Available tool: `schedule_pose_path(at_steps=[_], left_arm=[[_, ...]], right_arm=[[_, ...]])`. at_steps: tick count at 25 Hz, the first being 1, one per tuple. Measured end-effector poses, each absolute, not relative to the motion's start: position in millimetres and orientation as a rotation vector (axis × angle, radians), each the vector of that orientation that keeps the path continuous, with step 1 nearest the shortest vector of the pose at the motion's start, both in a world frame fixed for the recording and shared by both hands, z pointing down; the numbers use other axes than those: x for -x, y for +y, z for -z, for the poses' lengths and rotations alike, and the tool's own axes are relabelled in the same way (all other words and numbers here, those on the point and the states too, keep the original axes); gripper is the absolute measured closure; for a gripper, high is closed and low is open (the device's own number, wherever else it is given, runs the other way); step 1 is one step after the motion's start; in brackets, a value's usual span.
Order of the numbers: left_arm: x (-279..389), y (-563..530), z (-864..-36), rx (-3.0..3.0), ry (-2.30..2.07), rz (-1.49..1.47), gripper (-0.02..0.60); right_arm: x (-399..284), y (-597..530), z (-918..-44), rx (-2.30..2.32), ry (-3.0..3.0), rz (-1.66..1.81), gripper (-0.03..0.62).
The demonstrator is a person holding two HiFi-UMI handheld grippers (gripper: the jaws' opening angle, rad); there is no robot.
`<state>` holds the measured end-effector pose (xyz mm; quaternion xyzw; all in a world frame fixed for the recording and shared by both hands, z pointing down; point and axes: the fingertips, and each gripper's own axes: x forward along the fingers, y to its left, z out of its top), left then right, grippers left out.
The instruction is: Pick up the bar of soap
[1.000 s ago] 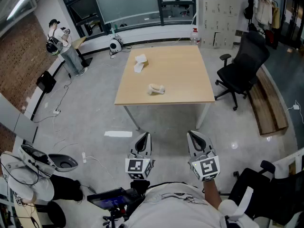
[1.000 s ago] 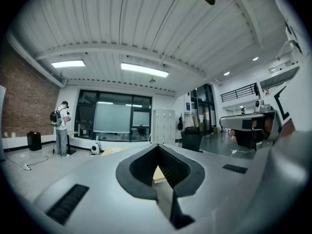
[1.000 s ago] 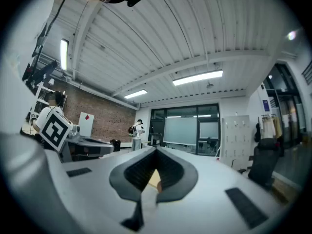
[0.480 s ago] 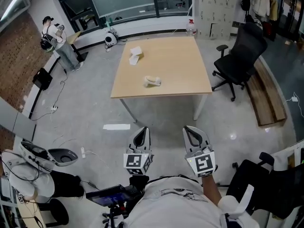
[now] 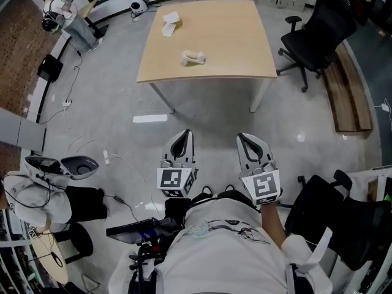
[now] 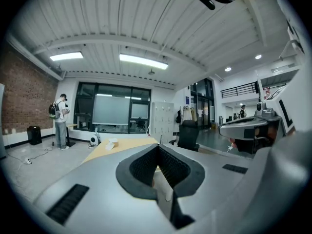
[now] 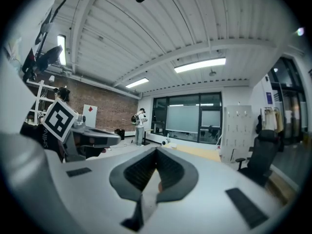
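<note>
A light wooden table (image 5: pixel 233 41) stands some way ahead of me on the grey floor. On it lie a small cream-coloured lump (image 5: pixel 193 57), probably the bar of soap, and a white folded item (image 5: pixel 169 23) farther back. My left gripper (image 5: pixel 182 141) and right gripper (image 5: pixel 250 143) hang side by side over the floor, well short of the table. Both are shut with nothing between the jaws. In the left gripper view the left gripper (image 6: pixel 157 148) points at the table (image 6: pixel 117 146). The right gripper (image 7: pixel 157 152) shows the same pinched tip in the right gripper view.
A black office chair (image 5: pixel 318 32) stands right of the table, with a wooden bench (image 5: pixel 349 84) beyond it. A person (image 5: pixel 55 11) stands at the far left. A white sheet (image 5: pixel 150 119) and cables lie on the floor. Gear (image 5: pixel 61 167) sits at my lower left.
The table has shifted higher and farther off in the head view. Both grippers stay shut and side by side, a little higher in the frame.
</note>
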<state>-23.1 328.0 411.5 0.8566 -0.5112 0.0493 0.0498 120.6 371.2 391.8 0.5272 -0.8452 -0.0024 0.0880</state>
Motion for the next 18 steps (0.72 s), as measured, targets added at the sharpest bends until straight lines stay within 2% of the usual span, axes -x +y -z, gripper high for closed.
schedule_pose_path(at_steps=[11,18], left_arm=[[-3,341,-447,-2.554,-1.539,-0.284,0.578],[17,287,-452,-2.531,-1.529,-0.269,0.578]], right_arm=[[-129,370,-423,-1.437,-2.605,-0.106,0.591],[-99,316,-423,-1.392,-2.621,-0.102,0.591]])
